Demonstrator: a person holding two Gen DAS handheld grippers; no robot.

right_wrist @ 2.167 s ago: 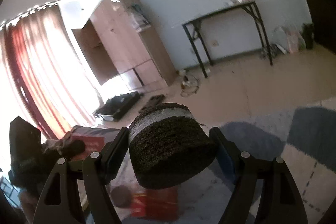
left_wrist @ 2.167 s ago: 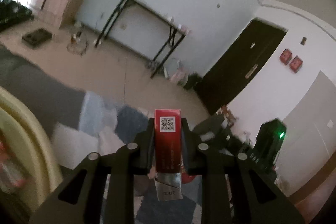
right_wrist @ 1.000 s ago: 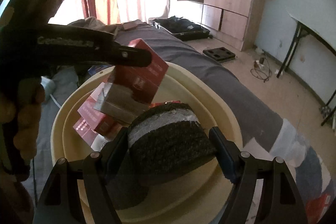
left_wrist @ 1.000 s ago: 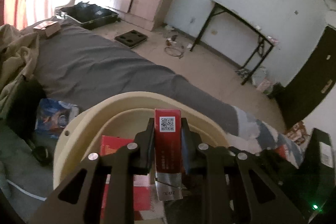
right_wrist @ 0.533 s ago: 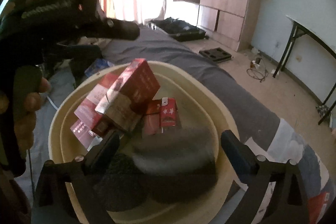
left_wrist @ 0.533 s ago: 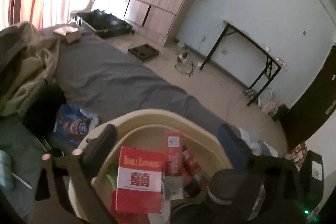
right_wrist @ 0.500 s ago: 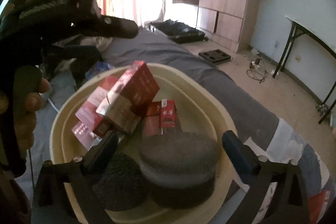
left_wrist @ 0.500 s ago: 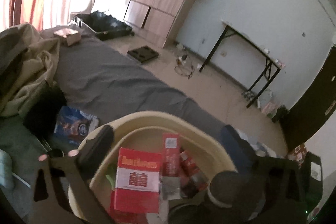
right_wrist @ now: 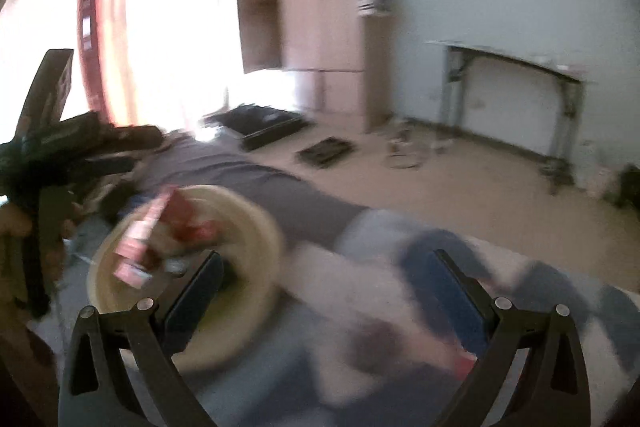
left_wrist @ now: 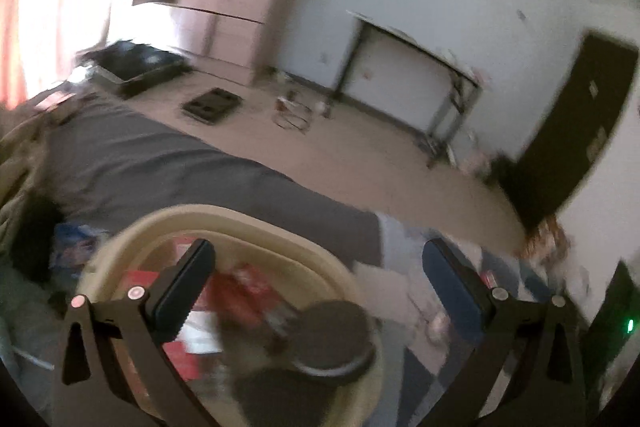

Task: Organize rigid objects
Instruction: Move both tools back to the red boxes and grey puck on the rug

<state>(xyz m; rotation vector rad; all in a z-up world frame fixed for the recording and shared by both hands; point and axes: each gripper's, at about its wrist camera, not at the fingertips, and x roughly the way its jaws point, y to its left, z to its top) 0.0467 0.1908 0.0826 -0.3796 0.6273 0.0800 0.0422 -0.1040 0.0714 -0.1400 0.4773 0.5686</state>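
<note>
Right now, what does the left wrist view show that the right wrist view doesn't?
Left only: the dark door, a green light, and the round black puck lying in the basin.
Right only: the bright window with its red curtain, and a hand gripping the other tool.
Both: the basin with red boxes, wardrobe, black-legged table, and an open, empty claw.

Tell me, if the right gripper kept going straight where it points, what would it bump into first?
Probably the blue-and-white patterned cloth on the bed; the right gripper is open and empty, and the cream basin sits off to its left. Blur makes depth uncertain.
</note>
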